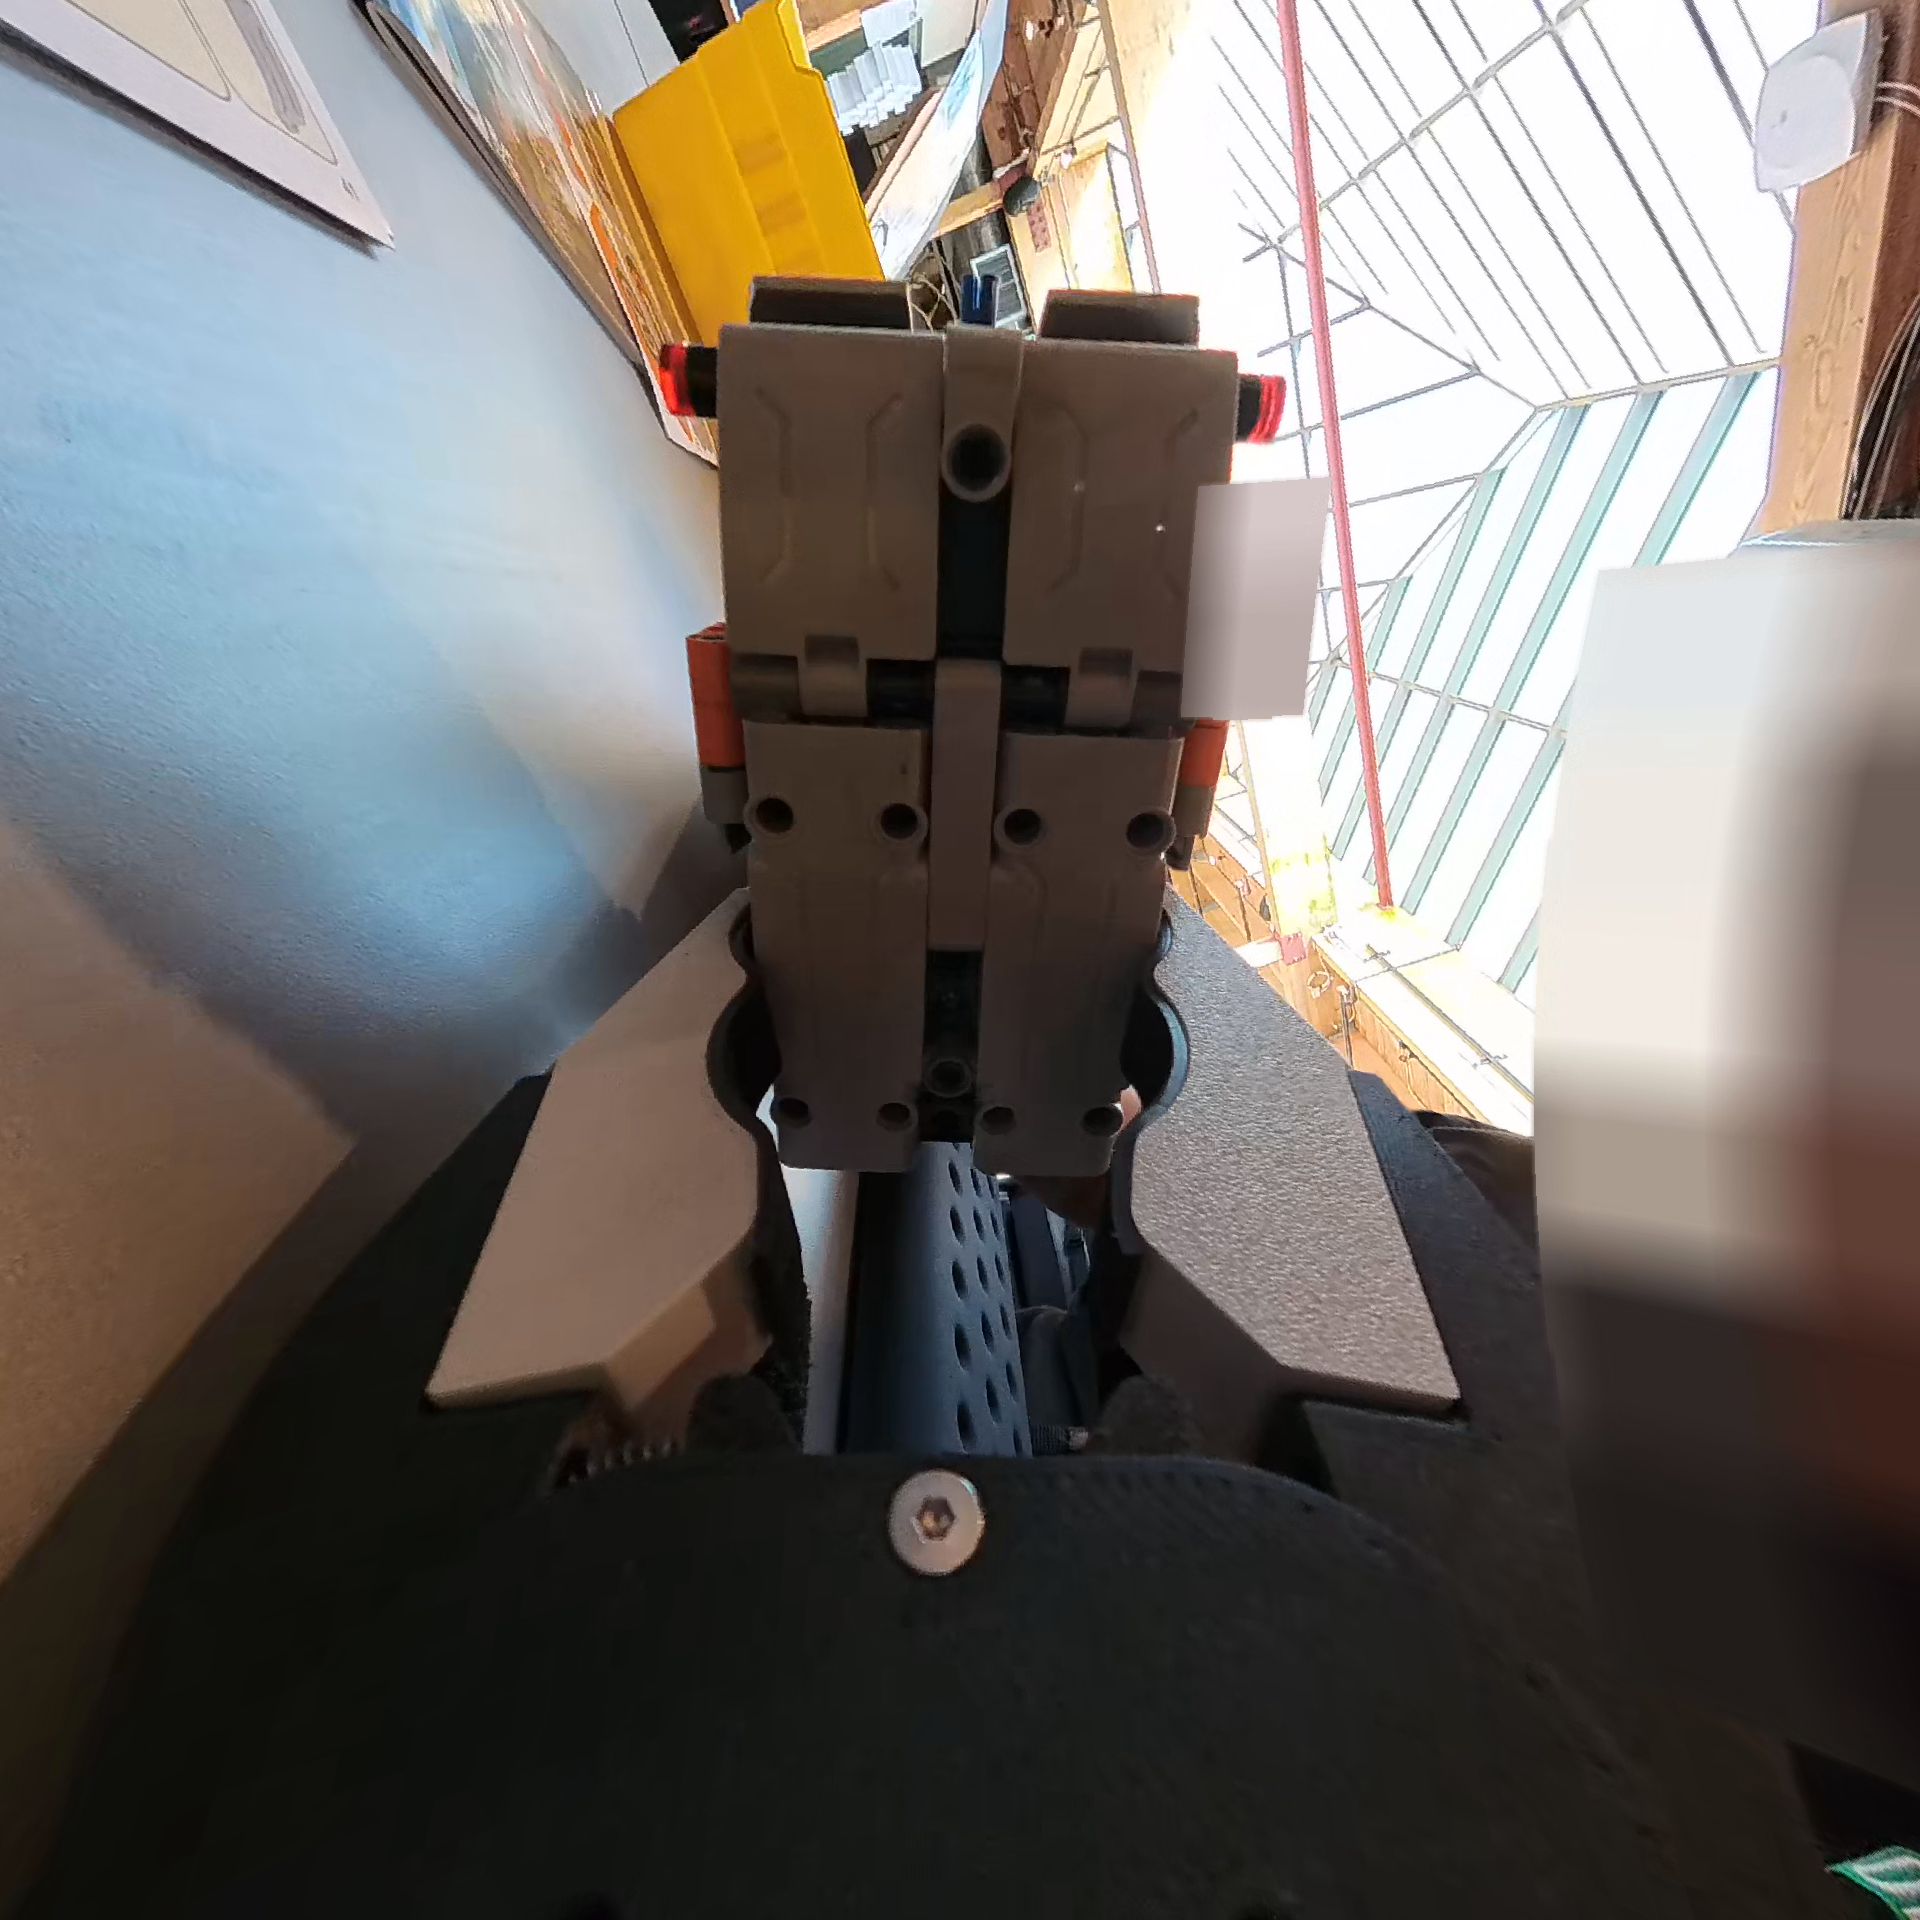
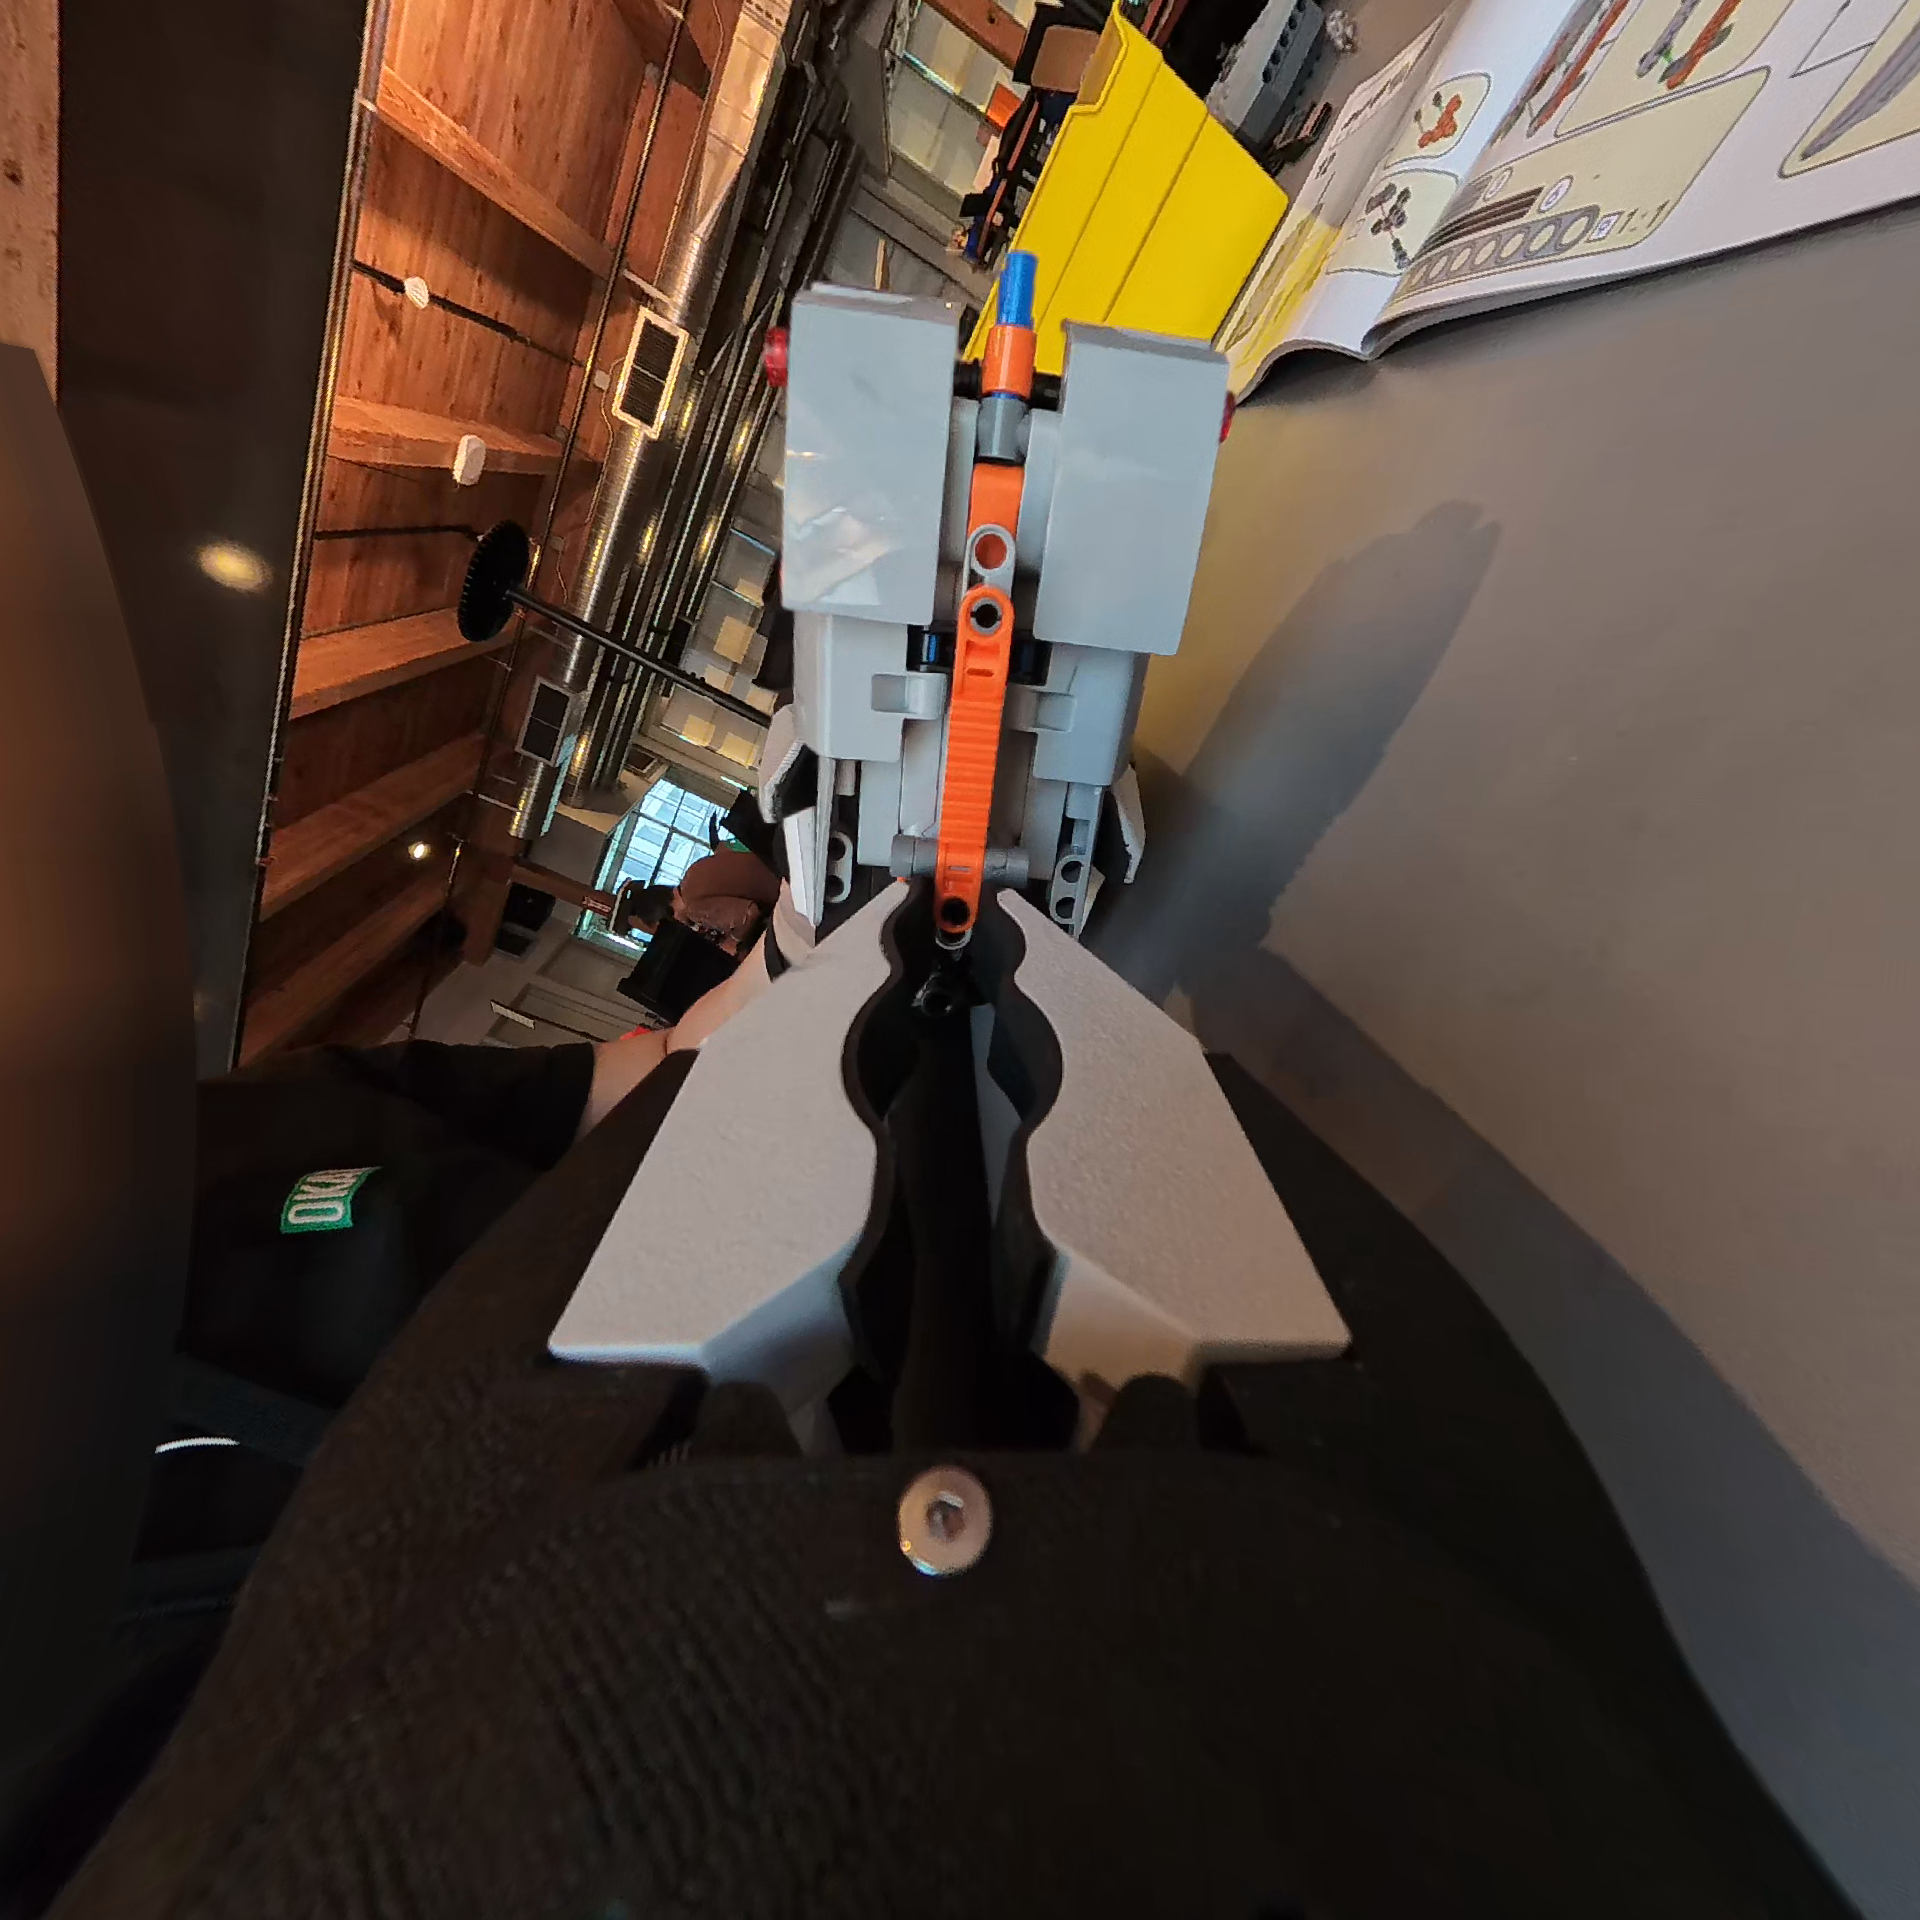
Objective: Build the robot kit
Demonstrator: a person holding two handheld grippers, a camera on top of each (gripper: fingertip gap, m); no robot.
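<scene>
Yellow bin [image 2: 1153, 208] stands at the far edge of the grey table [image 2: 1610, 727], past the open instruction booklet [image 2: 1538, 156]; its contents are hidden from both views. In the left wrist view the same bin [image 1: 748, 177] sits beyond the model, with a sheet of paper [image 1: 208, 104] on the table [image 1: 312, 520].

Left gripper [image 1: 951, 1039]: 2 grey fingers [image 1: 644, 1174] spread fairly wide, clamped on the lower end of a grey brick-built model [image 1: 966, 644]. Model fills the gap, touching both fingers, and is held off the table. Red pins stick out at its top corners, orange pieces at mid-sides.

Right gripper [image 2: 951, 956]: fingers [image 2: 748, 1164] drawn close, tips a narrow gap apart, pinching the same model [image 2: 997, 540] at its thin black base end below an orange ribbed bar [image 2: 971, 748]. A blue pin [image 2: 1018, 286] tops the model.

Dark sleeve [image 2: 416, 1101] of a person shows at left.
</scene>
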